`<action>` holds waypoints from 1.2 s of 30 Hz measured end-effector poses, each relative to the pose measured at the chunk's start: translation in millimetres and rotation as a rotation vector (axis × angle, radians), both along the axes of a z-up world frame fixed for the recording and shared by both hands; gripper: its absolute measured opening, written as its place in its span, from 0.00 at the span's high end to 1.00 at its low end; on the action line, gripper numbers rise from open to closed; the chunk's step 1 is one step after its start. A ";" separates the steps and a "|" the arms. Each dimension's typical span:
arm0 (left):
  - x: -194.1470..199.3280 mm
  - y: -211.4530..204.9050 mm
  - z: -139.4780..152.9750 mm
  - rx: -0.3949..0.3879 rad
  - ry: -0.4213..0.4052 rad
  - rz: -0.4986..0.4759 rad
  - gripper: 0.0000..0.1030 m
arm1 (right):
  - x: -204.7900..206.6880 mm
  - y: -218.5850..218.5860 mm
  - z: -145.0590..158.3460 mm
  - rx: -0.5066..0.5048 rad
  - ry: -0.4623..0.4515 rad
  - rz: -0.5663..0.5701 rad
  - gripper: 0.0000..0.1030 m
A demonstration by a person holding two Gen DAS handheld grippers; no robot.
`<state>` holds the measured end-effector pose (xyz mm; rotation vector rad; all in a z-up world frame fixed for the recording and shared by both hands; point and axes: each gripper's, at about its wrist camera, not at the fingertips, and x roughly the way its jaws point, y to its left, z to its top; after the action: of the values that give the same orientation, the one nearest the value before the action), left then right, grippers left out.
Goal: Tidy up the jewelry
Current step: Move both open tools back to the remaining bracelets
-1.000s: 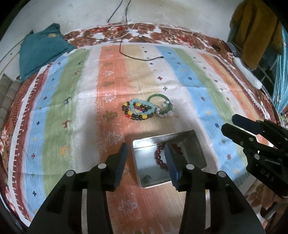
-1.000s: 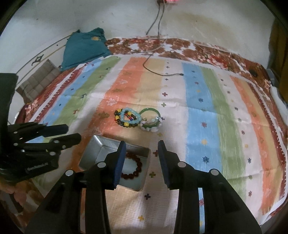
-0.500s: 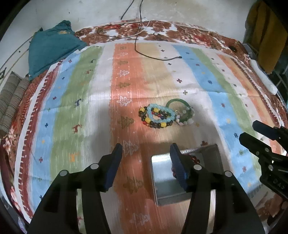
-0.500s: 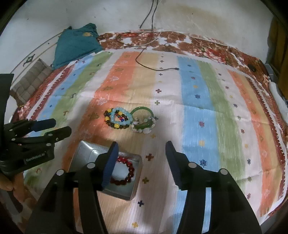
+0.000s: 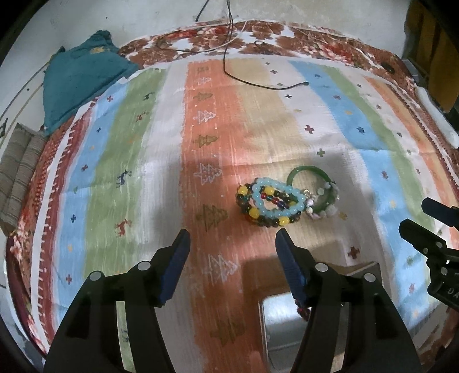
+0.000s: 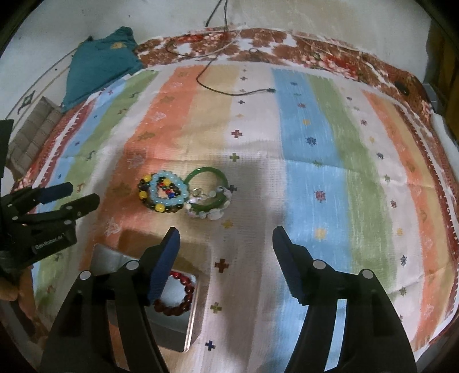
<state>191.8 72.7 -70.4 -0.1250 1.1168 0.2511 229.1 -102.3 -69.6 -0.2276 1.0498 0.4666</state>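
- A home room, likely a bedroom, is indicated: a striped woven cloth [image 6: 309, 178] is spread over a floral-print bedcover [image 6: 287, 43].
- A teal garment [image 6: 100, 63] is left crumpled at the far corner.
- A folded grey mat [image 5: 17, 172] is seen at the edge.
- A charging cable [image 5: 246, 80] is trailed across from the stained plaster wall [image 6: 315, 14].
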 end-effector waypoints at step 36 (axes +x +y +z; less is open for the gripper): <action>67.5 1.9 -46.2 0.034 0.089 -0.099 0.38 | 57.5 18.3 -56.3 -0.093 0.102 -0.025 0.35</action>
<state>259.3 74.6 -116.5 -0.0287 1.2031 0.1889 286.7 -84.0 -125.9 -0.2751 1.1748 0.4106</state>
